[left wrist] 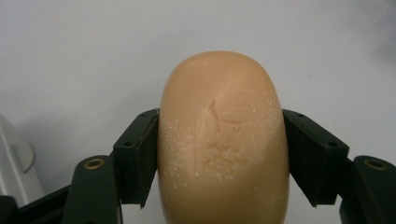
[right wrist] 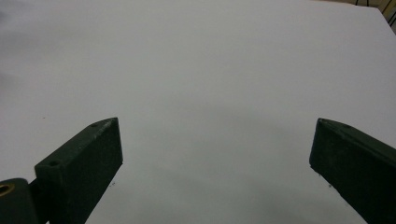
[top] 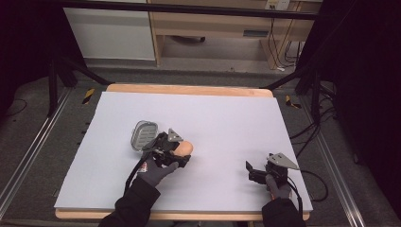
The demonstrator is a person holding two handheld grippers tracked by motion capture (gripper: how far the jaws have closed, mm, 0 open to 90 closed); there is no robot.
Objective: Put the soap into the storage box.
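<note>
A tan oval bar of soap point(left wrist: 222, 140) with a stamped mark sits between the two black jaws of my left gripper point(left wrist: 219, 154), which is shut on its sides. In the high view the soap point(top: 183, 148) sticks out to the right of the left gripper point(top: 176, 152), just right of a grey soap dish point(top: 142, 134) lying on the white table sheet point(top: 217, 113). My right gripper point(top: 250, 172) rests low near the table's front right, with its jaws wide open over bare sheet point(right wrist: 210, 93) and nothing between them.
The white sheet covers a wooden table with its edge point(top: 189, 89) showing at the back. Dark frame rails and cables point(top: 307, 137) run along both sides. A corner of the soap dish point(left wrist: 14, 158) shows at the left in the left gripper view.
</note>
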